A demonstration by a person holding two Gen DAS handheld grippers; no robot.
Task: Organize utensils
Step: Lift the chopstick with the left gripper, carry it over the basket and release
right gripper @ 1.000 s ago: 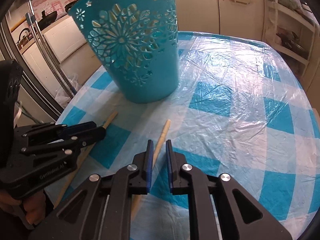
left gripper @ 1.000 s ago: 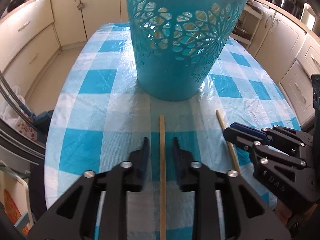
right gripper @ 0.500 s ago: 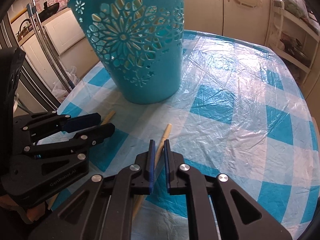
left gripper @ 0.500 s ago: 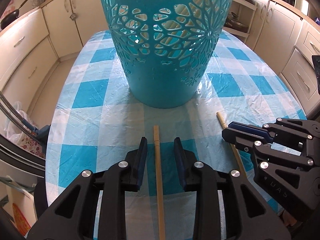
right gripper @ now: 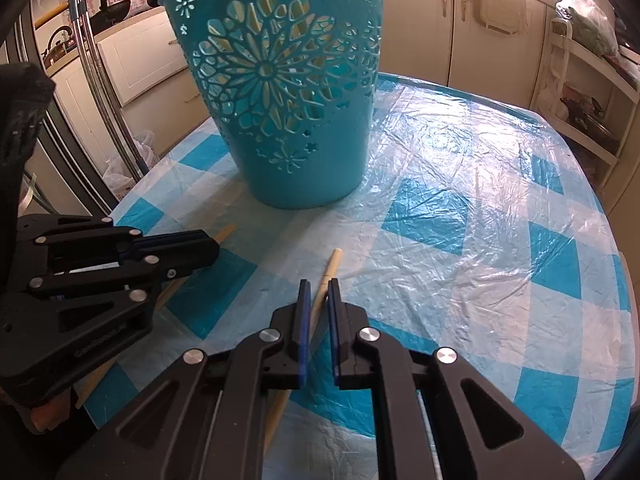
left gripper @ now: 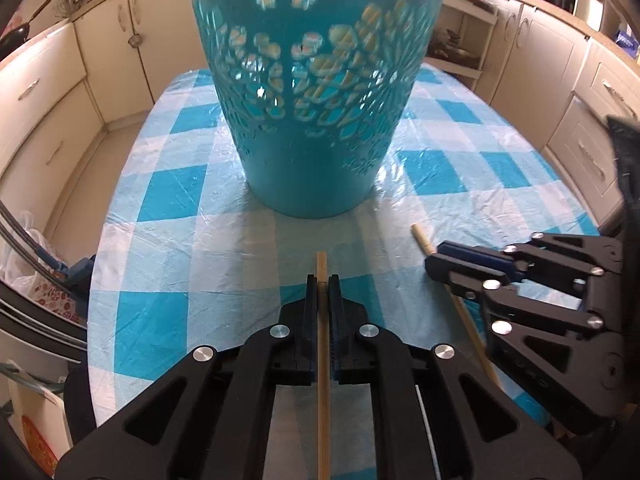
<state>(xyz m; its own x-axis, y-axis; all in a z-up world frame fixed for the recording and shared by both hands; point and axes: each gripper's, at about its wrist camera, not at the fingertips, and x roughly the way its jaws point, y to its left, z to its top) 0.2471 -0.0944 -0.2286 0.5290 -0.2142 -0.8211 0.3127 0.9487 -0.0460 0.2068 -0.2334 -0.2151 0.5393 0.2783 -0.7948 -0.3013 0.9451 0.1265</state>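
Two wooden sticks lie on the checked tablecloth in front of a teal cut-out basket. My left gripper is closing tight on one stick, pads pressing both its sides, the tip poking out just beyond the fingers. My right gripper is shut on the other stick near its far end. Each wrist view shows the other gripper: the right gripper over its stick, the left gripper over its stick. The basket stands upright, with pale sticks visible through its holes.
The round table has a blue-and-white cloth under clear plastic. Cream kitchen cabinets ring the room. Metal poles and a plastic bag stand off the table's left edge.
My left gripper's jaws went from wide apart around the stick to shut on it. The right gripper's jaws narrowed slightly on its stick. Both views edged closer to the basket.
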